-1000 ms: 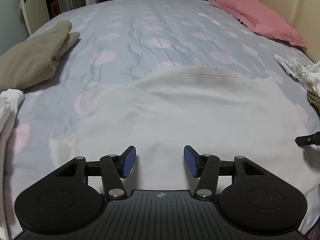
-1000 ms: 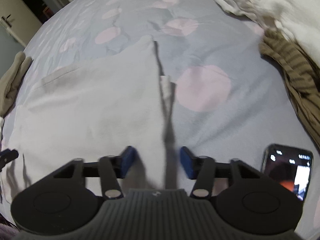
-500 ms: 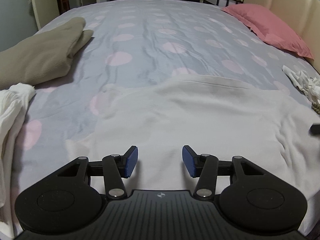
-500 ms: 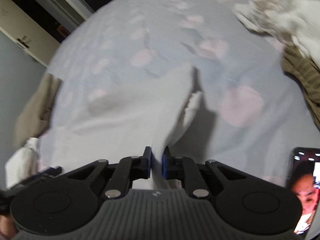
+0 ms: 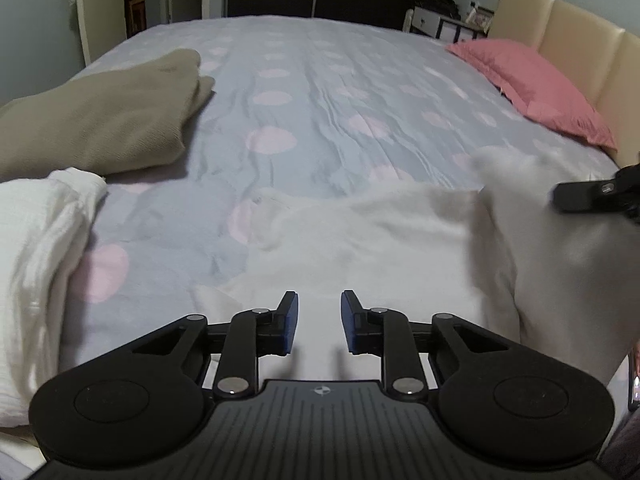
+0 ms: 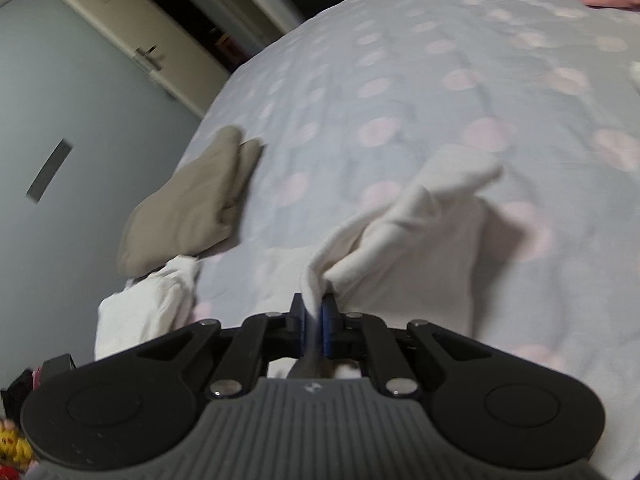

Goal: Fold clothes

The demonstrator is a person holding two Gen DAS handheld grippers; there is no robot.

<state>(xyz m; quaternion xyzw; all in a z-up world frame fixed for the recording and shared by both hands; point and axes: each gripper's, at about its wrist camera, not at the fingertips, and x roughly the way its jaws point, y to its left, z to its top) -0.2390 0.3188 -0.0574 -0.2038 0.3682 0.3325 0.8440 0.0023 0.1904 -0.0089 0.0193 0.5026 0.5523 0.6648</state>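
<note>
Bed [image 5: 320, 80] with a grey, pink-dotted sheet, carrying several garments; a pink pillow [image 5: 532, 88] lies at the headboard end. A folded tan garment [image 5: 100, 120] and a crumpled white cloth [image 5: 40, 260] rest at the left side, well apart from the work.

The task's thing, a white garment [image 5: 380, 248], lies spread flat on the near part of the bed, its long axis running left to right across the left wrist view. Its right-hand portion is lifted off the sheet into a raised flap.

Right gripper [image 6: 314, 326]: the fingers are pressed together, pinching the edge of the white garment [image 6: 400, 240], which hangs from them in a tented fold with one corner trailing toward the far side. This gripper shows as a dark shape at the right margin of the left wrist view.

Left gripper [image 5: 319, 322]: the fingers are spread and hold nothing; they hover just above the near edge of the flat portion, cloth directly ahead and beneath.

Judgement: the fold turns on carrying the lifted right side leftward across the long axis. The right gripper already has the cloth; the left is nearer the flat part and could pin it.
</note>
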